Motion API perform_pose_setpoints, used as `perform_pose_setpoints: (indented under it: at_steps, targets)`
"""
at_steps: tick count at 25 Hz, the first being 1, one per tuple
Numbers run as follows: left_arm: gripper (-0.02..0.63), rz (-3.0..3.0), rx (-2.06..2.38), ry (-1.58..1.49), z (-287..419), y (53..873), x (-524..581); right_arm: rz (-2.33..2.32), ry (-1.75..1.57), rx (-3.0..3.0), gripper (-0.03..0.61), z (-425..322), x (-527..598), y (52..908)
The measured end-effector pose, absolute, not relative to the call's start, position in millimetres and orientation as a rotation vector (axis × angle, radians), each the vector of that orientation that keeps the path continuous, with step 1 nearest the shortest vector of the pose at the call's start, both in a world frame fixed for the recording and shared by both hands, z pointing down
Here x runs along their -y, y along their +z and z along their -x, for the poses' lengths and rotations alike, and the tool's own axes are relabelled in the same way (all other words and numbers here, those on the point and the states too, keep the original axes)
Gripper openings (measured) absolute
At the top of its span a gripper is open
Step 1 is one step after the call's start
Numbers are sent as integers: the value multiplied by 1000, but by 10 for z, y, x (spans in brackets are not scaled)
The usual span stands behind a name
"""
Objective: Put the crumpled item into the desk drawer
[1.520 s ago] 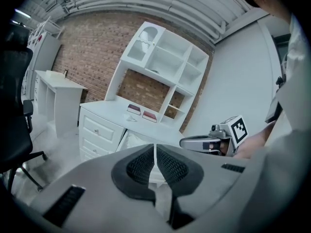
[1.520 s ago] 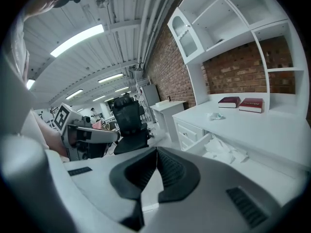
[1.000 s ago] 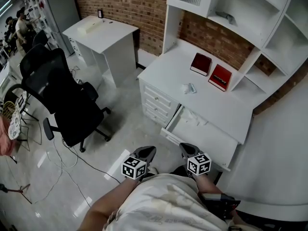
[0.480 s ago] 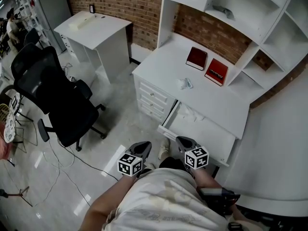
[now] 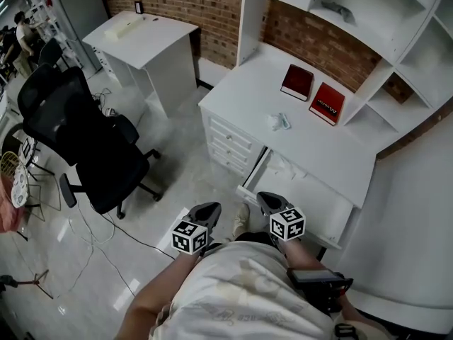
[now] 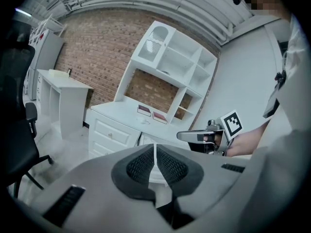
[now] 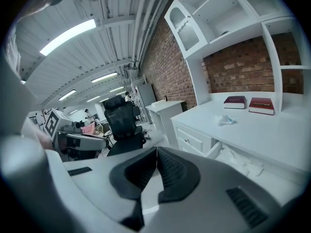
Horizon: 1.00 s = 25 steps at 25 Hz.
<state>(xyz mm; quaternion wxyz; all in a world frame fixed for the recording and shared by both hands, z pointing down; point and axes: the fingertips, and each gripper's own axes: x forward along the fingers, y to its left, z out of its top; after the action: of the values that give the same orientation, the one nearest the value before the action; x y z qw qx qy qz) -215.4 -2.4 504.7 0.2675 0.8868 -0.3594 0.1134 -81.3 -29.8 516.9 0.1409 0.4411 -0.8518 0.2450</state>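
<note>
Crumpled item (image 5: 278, 122) lies on the desk (image 5: 325, 154), unpicked; drawer (image 5: 311, 195) open, possibly paper inside. My left gripper (image 5: 208, 210) and right gripper (image 5: 267, 202) closed, empty.

This looks like an open-plan office or workroom. A white desk (image 5: 318, 151) with a shelf hutch (image 5: 396, 44) stands against a brick wall (image 5: 191, 6), and 2 books (image 5: 311, 94) lie on it. Left of the desk are a black swivel chair (image 5: 85, 140), a 2nd white table (image 5: 145, 37) and cables (image 5: 92, 239) on the glossy floor (image 5: 177, 168). Farther left of the desk, people (image 5: 25, 23) are at other workstations, under ceiling strip lights (image 7: 68, 33).
</note>
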Motion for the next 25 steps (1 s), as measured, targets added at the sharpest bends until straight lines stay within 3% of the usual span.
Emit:
perform_pose_setpoints:
  at_steps: [25]
  targets:
    - [34, -2426, 811, 400, 1392, 5226, 1050, -1384, 769, 2372, 23, 93, 1330, 5402]
